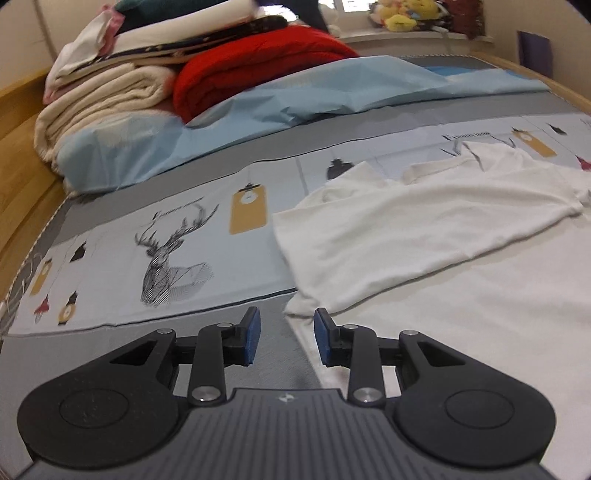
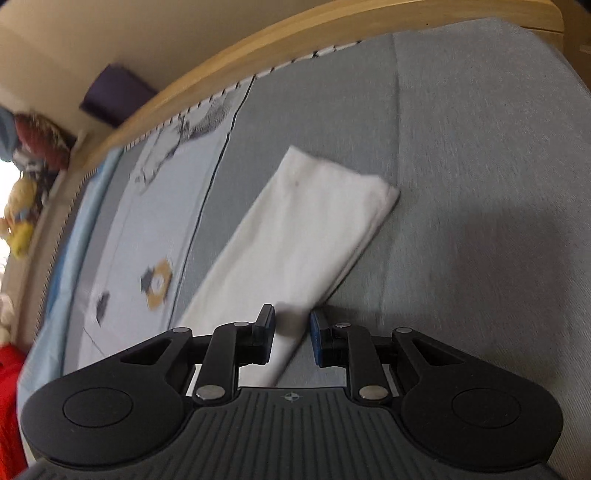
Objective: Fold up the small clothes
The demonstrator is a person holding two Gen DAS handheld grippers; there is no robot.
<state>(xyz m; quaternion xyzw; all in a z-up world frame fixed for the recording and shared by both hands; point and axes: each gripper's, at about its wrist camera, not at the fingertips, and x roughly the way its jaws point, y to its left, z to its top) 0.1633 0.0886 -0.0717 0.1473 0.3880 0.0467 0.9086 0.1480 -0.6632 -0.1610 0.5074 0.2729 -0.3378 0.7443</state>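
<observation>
My left tongs (image 1: 287, 338) stand apart and empty; the shirt (image 1: 424, 229) lies on the bed (image 1: 498, 314), its near corner at twelve o'clock, body running to two. My right tongs (image 2: 292, 341) stand apart over its folded strip (image 2: 295, 236).

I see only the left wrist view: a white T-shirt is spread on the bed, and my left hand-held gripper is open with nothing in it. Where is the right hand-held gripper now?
Observer: The right hand-held gripper points down at a folded white cloth strip on the plain grey bedcover.
Operator: Does it hold the strip?
Observer: The strip runs between its fingers. The jaws stand apart, but blur hides whether the pads press on it.
Operator: How does the far end lie?
Observer: It is squared off and flat, well short of the wooden bed frame.
</observation>
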